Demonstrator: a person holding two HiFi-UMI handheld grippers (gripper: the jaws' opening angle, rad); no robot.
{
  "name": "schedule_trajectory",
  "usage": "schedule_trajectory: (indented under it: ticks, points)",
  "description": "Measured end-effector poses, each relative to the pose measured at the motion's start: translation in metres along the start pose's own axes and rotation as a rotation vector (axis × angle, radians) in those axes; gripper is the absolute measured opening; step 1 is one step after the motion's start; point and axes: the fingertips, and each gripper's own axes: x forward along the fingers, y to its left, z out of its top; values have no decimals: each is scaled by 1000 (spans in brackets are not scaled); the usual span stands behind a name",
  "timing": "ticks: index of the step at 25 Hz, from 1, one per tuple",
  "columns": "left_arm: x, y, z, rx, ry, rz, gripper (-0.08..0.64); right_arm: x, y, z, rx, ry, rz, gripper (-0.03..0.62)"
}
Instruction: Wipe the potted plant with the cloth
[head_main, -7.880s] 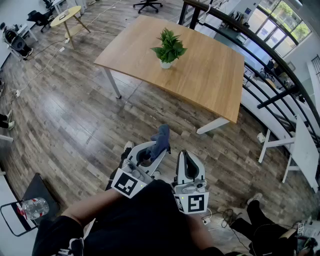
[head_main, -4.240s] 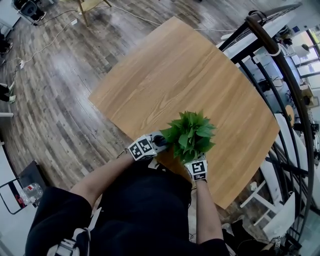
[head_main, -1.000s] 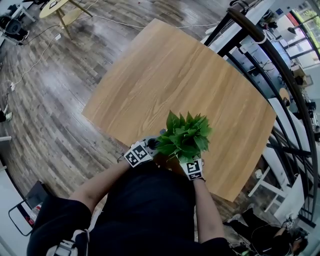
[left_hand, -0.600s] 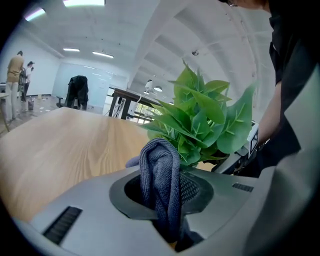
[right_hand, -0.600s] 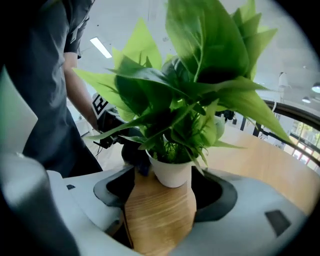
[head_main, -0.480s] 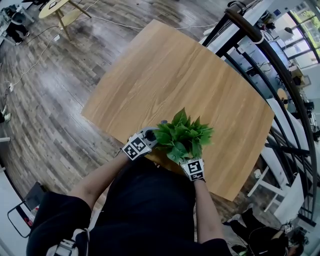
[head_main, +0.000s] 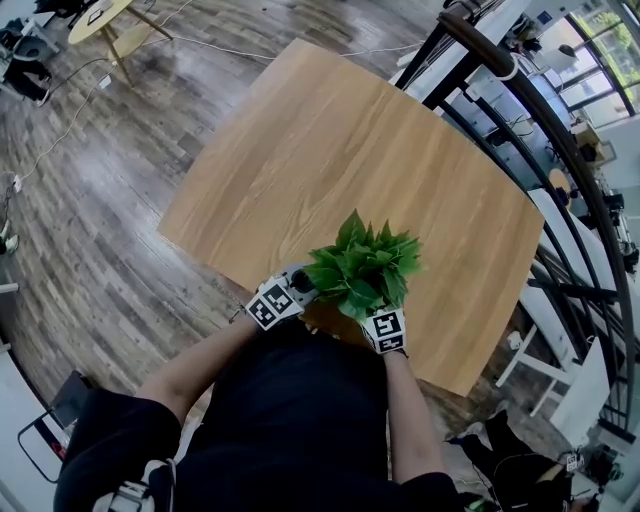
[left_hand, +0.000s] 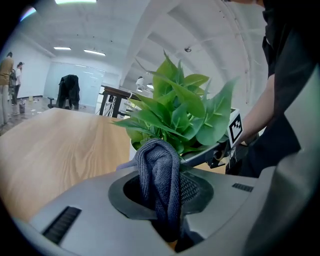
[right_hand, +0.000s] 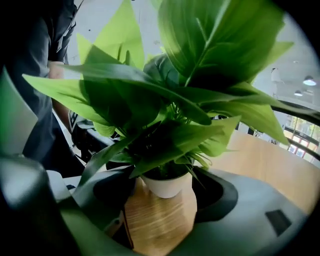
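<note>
The potted plant (head_main: 362, 268), green leaves in a small white pot (right_hand: 167, 184), stands near the wooden table's (head_main: 330, 150) front edge. My left gripper (head_main: 300, 287) is at the plant's left side, shut on a folded grey-blue cloth (left_hand: 159, 175). The cloth's top sits just short of the lower leaves (left_hand: 175, 115). My right gripper (right_hand: 165, 195) is open at the plant's near right. Its jaws stand on either side of the pot's base, with a gap on both sides. In the head view the leaves hide both grippers' tips.
A dark curved railing (head_main: 520, 90) runs past the table's far right. Wood plank floor (head_main: 90, 220) lies to the left of the table. A small round table (head_main: 100, 18) stands far off at the top left. Bare tabletop stretches beyond the plant.
Eight seconds ago I stood away from the table with the cloth in my left gripper. Now both grippers flank the plant. Over the last second they have barely shifted.
</note>
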Motion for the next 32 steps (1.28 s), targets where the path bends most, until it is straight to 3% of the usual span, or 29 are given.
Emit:
schedule_trajectory:
  ticks: [8, 12, 15, 18, 21, 23, 28, 32]
  points:
    - [-3, -13, -1, 8, -4, -62, 91, 2, 0, -1, 35, -12, -16, 357]
    - [-7, 3, 1, -16, -25, 0, 91, 1, 7, -6, 4, -1, -26, 357]
    - [-9, 18, 7, -13, -31, 49, 91, -4, 22, -7, -31, 9, 14, 357]
    - [-11, 29, 11, -19, -33, 69, 91, -11, 34, -13, -44, 19, 62, 357]
    - [-12, 32, 15, -20, -50, 69, 91, -13, 24, -17, -41, 30, 28, 357]
    - [-11, 31, 15, -20, -58, 66, 91, -13, 13, -14, -40, 23, 10, 357]
    - [-9, 25, 13, 18, -49, 45, 91, -3, 17, -9, -121, 52, 77, 357]
    - [-7, 10, 10, 69, -20, -8, 91, -1, 5, -2, -80, 40, 19, 356]
